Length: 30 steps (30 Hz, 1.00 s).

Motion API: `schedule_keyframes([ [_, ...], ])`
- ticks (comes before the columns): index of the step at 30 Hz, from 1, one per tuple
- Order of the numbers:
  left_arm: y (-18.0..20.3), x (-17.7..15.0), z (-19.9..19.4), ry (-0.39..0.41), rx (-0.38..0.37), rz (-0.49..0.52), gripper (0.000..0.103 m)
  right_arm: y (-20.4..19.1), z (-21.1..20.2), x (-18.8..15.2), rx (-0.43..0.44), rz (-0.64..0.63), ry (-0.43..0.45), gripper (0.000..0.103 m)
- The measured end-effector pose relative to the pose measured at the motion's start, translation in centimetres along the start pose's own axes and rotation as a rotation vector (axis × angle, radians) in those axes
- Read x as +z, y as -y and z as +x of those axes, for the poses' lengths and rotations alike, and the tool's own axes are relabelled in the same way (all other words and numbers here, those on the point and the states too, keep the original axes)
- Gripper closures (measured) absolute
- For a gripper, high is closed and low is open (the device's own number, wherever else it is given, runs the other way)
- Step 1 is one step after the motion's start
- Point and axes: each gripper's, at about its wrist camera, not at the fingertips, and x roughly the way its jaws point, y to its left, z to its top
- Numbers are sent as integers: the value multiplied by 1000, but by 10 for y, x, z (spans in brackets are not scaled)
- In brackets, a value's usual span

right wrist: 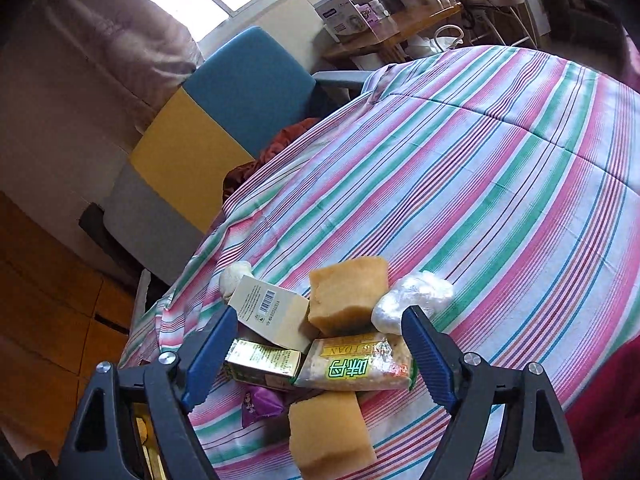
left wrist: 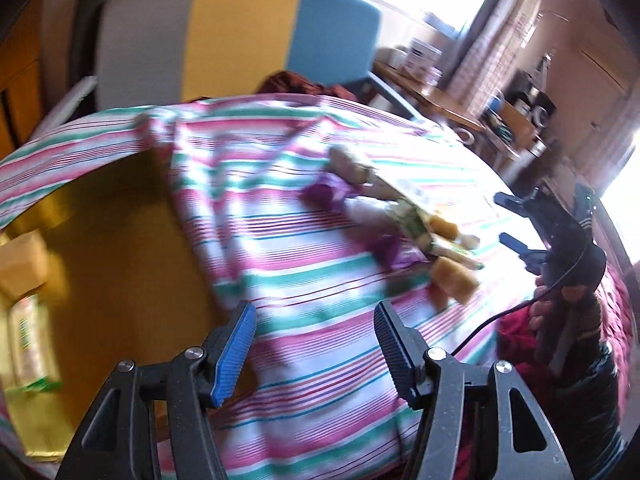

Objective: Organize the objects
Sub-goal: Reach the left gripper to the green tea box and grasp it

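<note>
A pile of small objects lies on the striped cloth. In the right wrist view it holds two tan sponge blocks, a beige barcoded carton, a gold-green box, a snack packet with green characters, a purple wrapper and a clear plastic bundle. My right gripper is open, its jaws straddling the pile just above it. In the left wrist view the pile is blurred, and my left gripper is open and empty over the cloth, short of the pile. The right gripper shows there beyond the pile.
A yellow box at the left holds a tan block and a green-white packet. A chair with grey, yellow and blue panels stands behind the table. A wooden desk with clutter is at the back right.
</note>
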Motion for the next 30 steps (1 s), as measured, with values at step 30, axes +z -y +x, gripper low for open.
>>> schedule_keyframes([
  [30, 78, 88, 179, -174, -179, -148, 53, 4, 16, -6, 93, 34, -66, 16],
])
